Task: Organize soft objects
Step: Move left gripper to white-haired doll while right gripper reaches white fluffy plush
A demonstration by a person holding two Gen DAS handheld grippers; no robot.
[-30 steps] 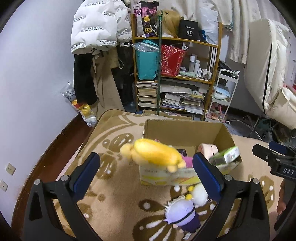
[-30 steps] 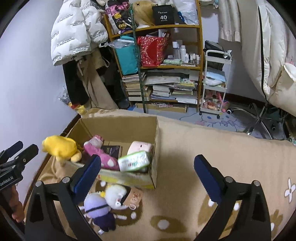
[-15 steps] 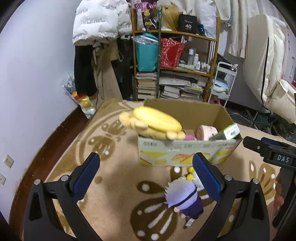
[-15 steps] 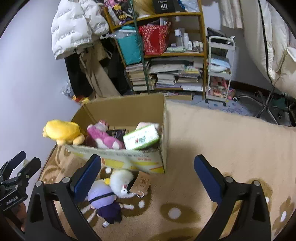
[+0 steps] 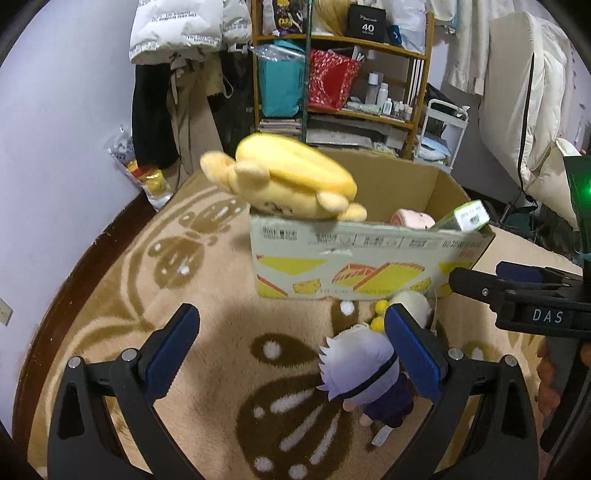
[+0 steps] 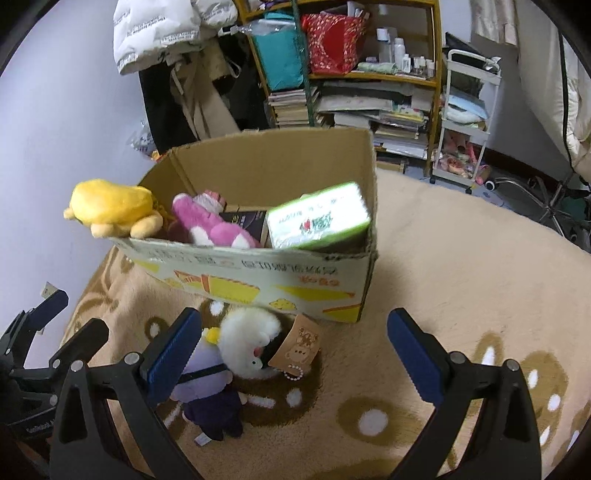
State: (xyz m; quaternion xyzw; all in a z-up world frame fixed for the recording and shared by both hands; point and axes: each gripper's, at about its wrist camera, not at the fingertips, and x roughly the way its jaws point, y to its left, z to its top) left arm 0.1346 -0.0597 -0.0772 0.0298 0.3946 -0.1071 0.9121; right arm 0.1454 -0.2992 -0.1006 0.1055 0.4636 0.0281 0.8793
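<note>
Both claws are wide open and hold nothing. The left gripper (image 5: 291, 350) hangs low over the tan rug (image 5: 122, 295) with brown flower shapes. The right gripper (image 6: 295, 350) hangs over the same rug, a bit to the side.

A cardboard box (image 6: 258, 273) with yellow pictures on its front sits on the rug ahead of both claws. A yellow plush toy (image 5: 291, 181) lies on the box's front left corner, half over the rim and half sticking out. It looks a little blurry from the left camera. Inside the box are a pink plush toy (image 6: 210, 229), a green and white tissue pack (image 6: 319, 221) leaning against the right wall, a dark flat book (image 6: 243, 219), and a pale pink round thing (image 5: 412, 219).

Two more soft toys lie on the rug right in front of the box. One is a small doll (image 5: 365, 376) with white-purple hair and dark clothes. It lies just beside the left claw's right finger and the right claw's left finger. A fluffy white plush toy (image 6: 249, 341) lies touching it, close to the box. A brown paper tag (image 6: 299, 343) lies next to the white one.

Behind the box stands a wooden shelf (image 6: 436, 85) full of books, bags and bottles. A white puffy jacket (image 5: 181, 29) hangs on the wall, and a small white cart (image 6: 469, 122) stands to the right.
</note>
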